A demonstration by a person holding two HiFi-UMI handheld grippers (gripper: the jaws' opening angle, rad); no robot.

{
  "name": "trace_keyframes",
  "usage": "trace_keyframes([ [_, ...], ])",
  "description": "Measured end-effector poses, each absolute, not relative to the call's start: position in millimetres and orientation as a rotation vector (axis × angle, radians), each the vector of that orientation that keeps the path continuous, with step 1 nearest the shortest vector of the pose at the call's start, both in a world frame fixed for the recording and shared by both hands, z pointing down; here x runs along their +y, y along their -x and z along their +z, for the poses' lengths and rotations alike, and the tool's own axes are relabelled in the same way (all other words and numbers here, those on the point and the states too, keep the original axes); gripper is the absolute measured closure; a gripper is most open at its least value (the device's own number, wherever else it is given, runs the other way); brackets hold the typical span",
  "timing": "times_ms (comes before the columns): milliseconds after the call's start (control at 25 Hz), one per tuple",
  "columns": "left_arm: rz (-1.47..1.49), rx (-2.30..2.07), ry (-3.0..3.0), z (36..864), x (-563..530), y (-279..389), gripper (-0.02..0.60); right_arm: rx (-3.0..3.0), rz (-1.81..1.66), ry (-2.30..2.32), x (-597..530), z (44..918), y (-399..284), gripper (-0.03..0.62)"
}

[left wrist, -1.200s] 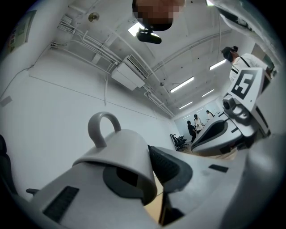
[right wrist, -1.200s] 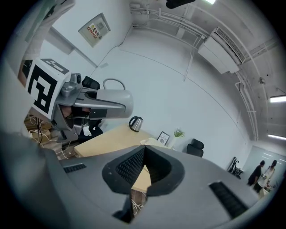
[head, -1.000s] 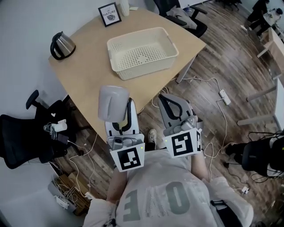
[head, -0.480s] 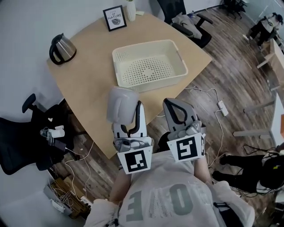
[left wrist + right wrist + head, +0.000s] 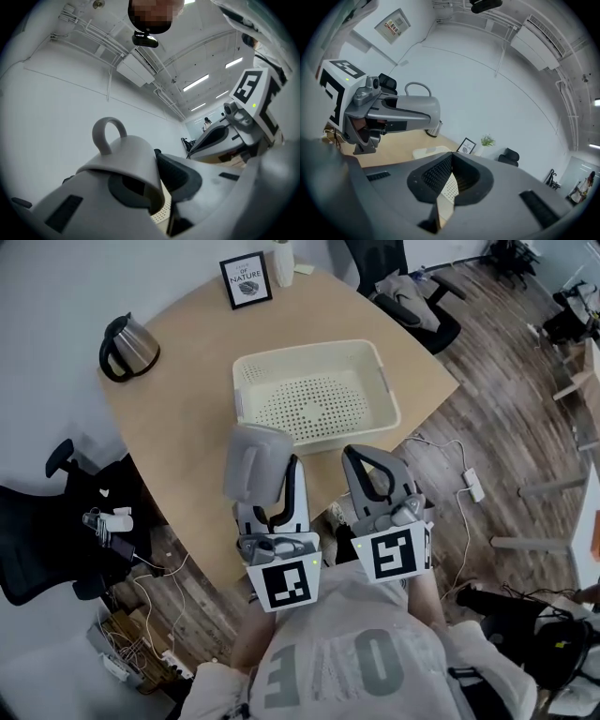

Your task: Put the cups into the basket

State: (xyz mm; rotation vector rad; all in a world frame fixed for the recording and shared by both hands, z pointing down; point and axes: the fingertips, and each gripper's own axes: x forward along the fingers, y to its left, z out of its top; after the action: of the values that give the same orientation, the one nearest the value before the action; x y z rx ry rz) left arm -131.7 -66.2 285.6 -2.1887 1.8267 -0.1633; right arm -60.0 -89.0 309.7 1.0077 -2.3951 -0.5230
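Observation:
A grey cup (image 5: pixel 254 463) is held by my left gripper (image 5: pixel 277 486), which is shut on its wall, over the near edge of the table. In the left gripper view the cup (image 5: pixel 124 161) lies on its side between the jaws, handle up. The cream perforated basket (image 5: pixel 377 373) stands on the table just beyond it and holds nothing. My right gripper (image 5: pixel 373 473) hangs beside the left one, past the table's edge, jaws shut with nothing between them. The right gripper view shows the cup (image 5: pixel 407 112) and the left gripper to its left.
A steel kettle (image 5: pixel 127 343) stands at the table's left corner. A framed picture (image 5: pixel 247 279) and a small white vase (image 5: pixel 283 262) sit at the far edge. Office chairs (image 5: pixel 412 296) stand beyond the table and at the left (image 5: pixel 56 521). Cables lie on the wooden floor.
The view has shifted so that the basket sits closer to both grippers. The left gripper still holds the cup; the right one has stayed shut beside it.

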Motion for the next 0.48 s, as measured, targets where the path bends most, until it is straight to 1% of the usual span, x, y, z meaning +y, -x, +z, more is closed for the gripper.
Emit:
trace_keyframes([
  [480, -0.268, 1.941, 2.069, 278.6, -164.9, 107.1, 0.518, -2.499, -0.510, -0.865, -191.1, 308.5, 39.2, 0.595],
])
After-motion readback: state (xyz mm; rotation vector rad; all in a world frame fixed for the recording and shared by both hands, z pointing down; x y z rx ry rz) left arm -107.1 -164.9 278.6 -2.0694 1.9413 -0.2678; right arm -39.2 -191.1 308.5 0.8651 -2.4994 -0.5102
